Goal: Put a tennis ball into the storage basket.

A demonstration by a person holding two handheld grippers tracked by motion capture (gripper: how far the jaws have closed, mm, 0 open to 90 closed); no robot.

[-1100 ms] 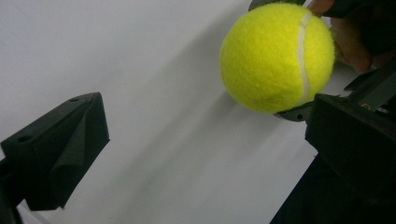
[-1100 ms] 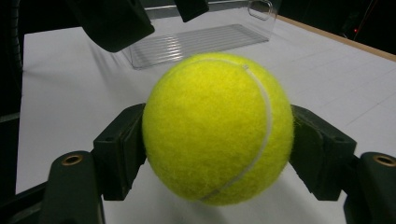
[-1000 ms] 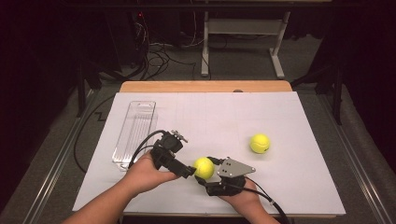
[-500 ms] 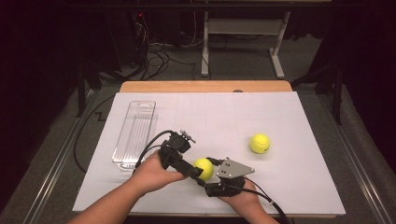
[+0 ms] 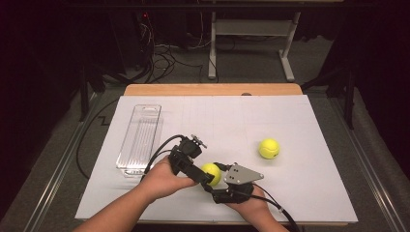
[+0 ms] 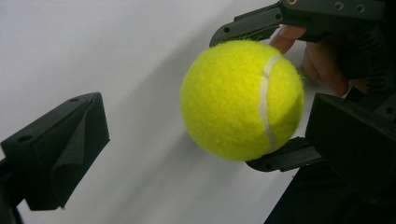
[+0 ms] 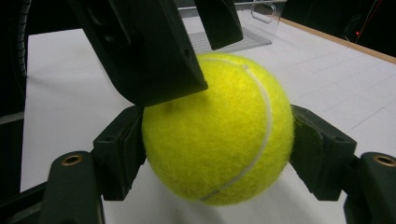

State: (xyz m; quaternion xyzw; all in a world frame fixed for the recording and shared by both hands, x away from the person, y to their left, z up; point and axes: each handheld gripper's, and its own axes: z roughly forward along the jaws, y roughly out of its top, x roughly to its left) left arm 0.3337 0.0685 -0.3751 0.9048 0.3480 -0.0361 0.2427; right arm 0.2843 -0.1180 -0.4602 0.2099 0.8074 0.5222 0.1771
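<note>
A tennis ball is clamped between the fingers of the right gripper and is held just above the white table, near its front edge. The fingers of the left gripper are kept apart on both sides of this ball, without pressing it. A second tennis ball is seen well apart, and a clear tray is placed at the left.

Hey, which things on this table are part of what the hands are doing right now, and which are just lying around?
In use:
- ball clamped in the right tongs
- left tongs, open around that ball

Lying about:
- second ball, alone on the white sheet
- clear tray, at the left
</note>
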